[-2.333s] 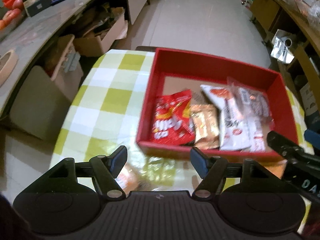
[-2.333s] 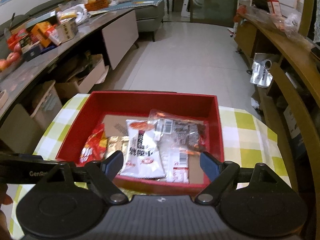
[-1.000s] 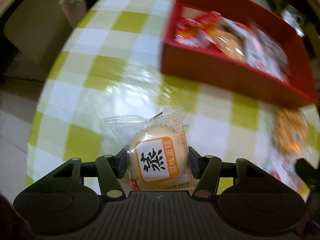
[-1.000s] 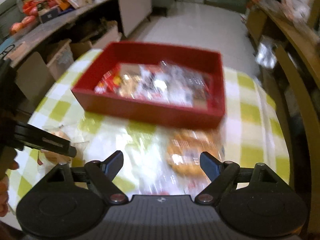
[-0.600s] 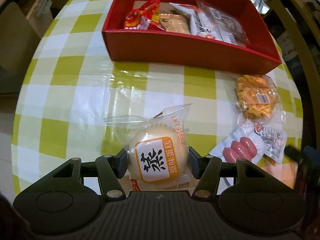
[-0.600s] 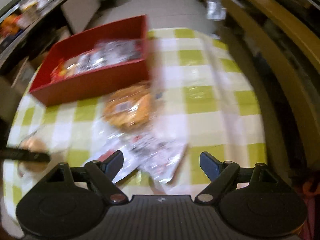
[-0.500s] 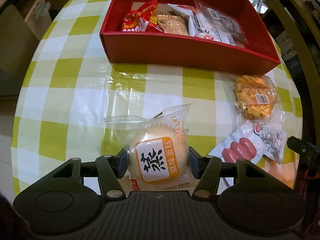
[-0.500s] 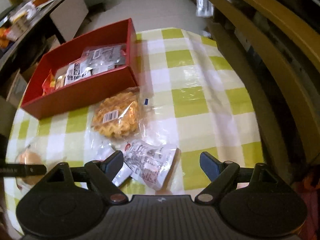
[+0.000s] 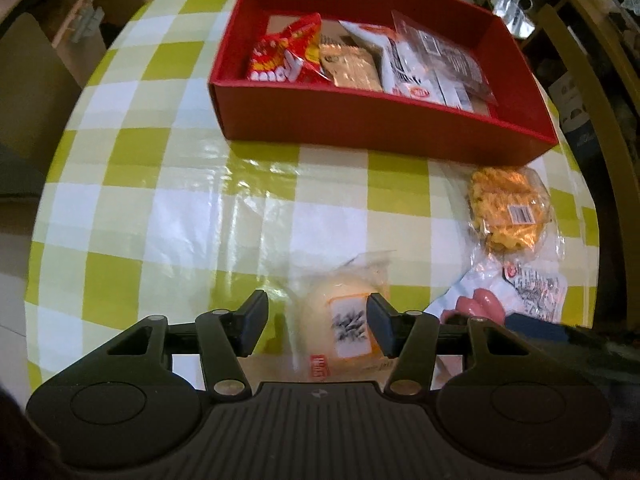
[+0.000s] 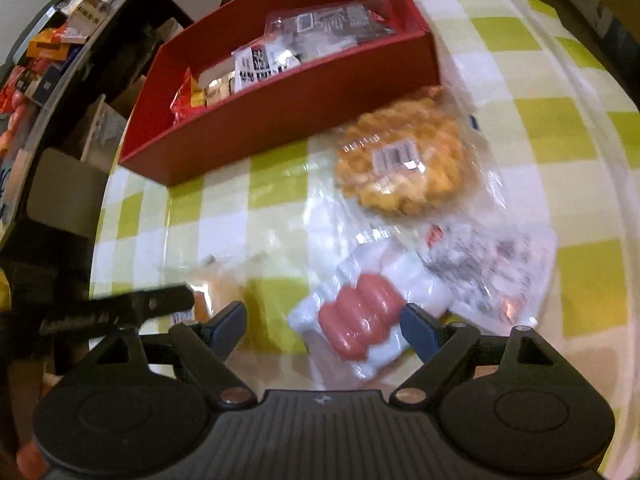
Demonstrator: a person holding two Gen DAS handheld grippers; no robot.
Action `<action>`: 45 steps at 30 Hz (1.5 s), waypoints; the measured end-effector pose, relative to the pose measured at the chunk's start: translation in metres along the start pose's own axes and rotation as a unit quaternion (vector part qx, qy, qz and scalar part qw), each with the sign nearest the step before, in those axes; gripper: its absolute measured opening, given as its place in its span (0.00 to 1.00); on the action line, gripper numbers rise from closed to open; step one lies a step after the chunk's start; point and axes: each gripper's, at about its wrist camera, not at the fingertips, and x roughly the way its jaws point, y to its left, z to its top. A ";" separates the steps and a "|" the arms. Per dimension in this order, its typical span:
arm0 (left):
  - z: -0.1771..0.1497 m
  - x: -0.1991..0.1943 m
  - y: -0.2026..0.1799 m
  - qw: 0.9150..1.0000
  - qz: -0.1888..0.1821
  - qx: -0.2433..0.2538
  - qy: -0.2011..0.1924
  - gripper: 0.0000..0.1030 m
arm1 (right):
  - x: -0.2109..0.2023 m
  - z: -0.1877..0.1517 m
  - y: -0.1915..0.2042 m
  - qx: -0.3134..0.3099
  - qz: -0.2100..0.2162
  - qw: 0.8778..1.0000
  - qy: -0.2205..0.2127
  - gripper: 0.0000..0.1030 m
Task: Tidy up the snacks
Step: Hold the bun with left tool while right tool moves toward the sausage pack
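The left tool (image 9: 316, 322) stood wide around the wrapped cake (image 9: 344, 320); the right tool (image 10: 322, 326) stood wide around the sausage pack (image 10: 360, 326).

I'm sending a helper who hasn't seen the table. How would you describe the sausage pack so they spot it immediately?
Start at the red box on the checked table, then come toward the near edge, past the round orange waffle snack. The sausage pack lies between the right gripper fingers: the only white packet showing pink sausages side by side.

The label on the wrapped bun (image 9: 347, 322) was smeared beyond reading — the sausage pack (image 10: 360, 326) and its neighbouring packet (image 10: 492, 272) were likewise blurred.
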 end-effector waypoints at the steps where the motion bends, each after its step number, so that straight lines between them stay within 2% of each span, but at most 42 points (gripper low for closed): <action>1: 0.000 0.000 0.002 1.000 0.001 0.000 -0.001 0.61 | 0.003 0.003 0.002 0.002 0.006 1.000 -0.002 0.88; 3: 0.000 0.004 0.004 1.000 0.003 0.001 0.006 0.62 | 0.008 0.008 0.009 -0.004 0.007 1.000 -0.009 0.87; 5: -0.001 0.008 0.007 1.000 0.007 -0.002 0.011 0.62 | 0.009 0.010 0.016 -0.027 -0.026 0.999 -0.023 0.87; 7: 0.001 0.009 0.012 1.000 0.003 -0.010 0.014 0.68 | 0.005 0.010 0.020 -0.045 -0.052 0.997 -0.032 0.87; 11: 0.002 0.007 0.010 1.000 -0.002 -0.001 0.007 0.67 | -0.017 0.011 0.014 -0.050 -0.057 0.995 -0.063 0.87; 14: -0.001 0.013 0.000 1.000 -0.005 0.004 0.015 0.68 | -0.027 0.007 0.003 -0.043 -0.062 0.995 -0.070 0.87; 17: -0.003 0.027 -0.008 1.000 0.001 -0.008 0.023 0.76 | -0.027 0.004 -0.003 -0.047 -0.062 0.995 -0.065 0.87; 20: -0.005 0.043 -0.013 0.999 0.011 -0.024 0.038 0.77 | -0.020 0.003 -0.007 -0.034 -0.029 0.998 -0.050 0.87; 21: -0.007 0.048 -0.016 0.999 0.016 -0.019 0.046 0.71 | -0.016 0.003 -0.009 -0.022 -0.004 0.999 -0.042 0.87; 23: -0.012 0.050 -0.022 0.998 0.035 0.002 0.044 0.67 | -0.009 0.004 -0.016 0.007 0.036 0.999 -0.032 0.87; 25: -0.016 0.048 -0.023 0.998 0.047 0.014 0.042 0.65 | -0.001 0.004 -0.019 0.019 0.043 0.998 -0.027 0.87; 28: -0.020 0.047 -0.008 0.998 0.044 -0.008 0.050 0.65 | 0.010 -0.002 -0.019 0.029 0.054 0.998 -0.012 0.89; 30: -0.021 0.045 0.003 0.997 0.051 -0.020 0.049 0.65 | 0.010 -0.009 -0.014 0.032 0.068 0.997 0.001 0.90; 34: -0.018 0.045 0.019 0.996 0.058 -0.036 0.051 0.66 | 0.007 -0.043 -0.013 0.068 0.138 0.985 0.074 0.89; 36: -0.017 0.044 0.024 0.997 0.054 -0.036 0.052 0.66 | -0.009 -0.053 -0.011 0.053 0.149 0.986 0.057 0.89; 37: -0.018 0.043 0.026 0.997 0.052 -0.034 0.052 0.66 | -0.020 -0.054 -0.009 0.030 0.136 0.990 0.037 0.89; 38: -0.018 0.042 0.027 0.997 0.049 -0.032 0.053 0.66 | -0.028 -0.052 -0.002 -0.012 0.103 0.994 0.014 0.89; 39: -0.019 0.041 0.028 0.997 0.048 -0.031 0.053 0.66 | -0.031 -0.049 0.006 -0.058 0.062 0.996 -0.004 0.89; 40: -0.020 0.040 0.029 0.997 0.046 -0.029 0.053 0.66 | -0.031 -0.045 0.017 -0.114 0.005 0.993 -0.024 0.89; 42: -0.021 0.039 0.032 0.997 0.043 -0.029 0.053 0.66 | -0.018 -0.039 0.038 -0.224 -0.065 0.972 -0.029 0.89; 43: -0.021 0.039 0.033 0.997 0.042 -0.030 0.053 0.66 | -0.007 -0.036 0.048 -0.275 -0.079 0.958 -0.014 0.89; 45: -0.019 0.041 0.035 0.997 0.041 -0.028 0.054 0.66 | 0.009 -0.032 0.057 -0.313 -0.079 0.946 0.015 0.89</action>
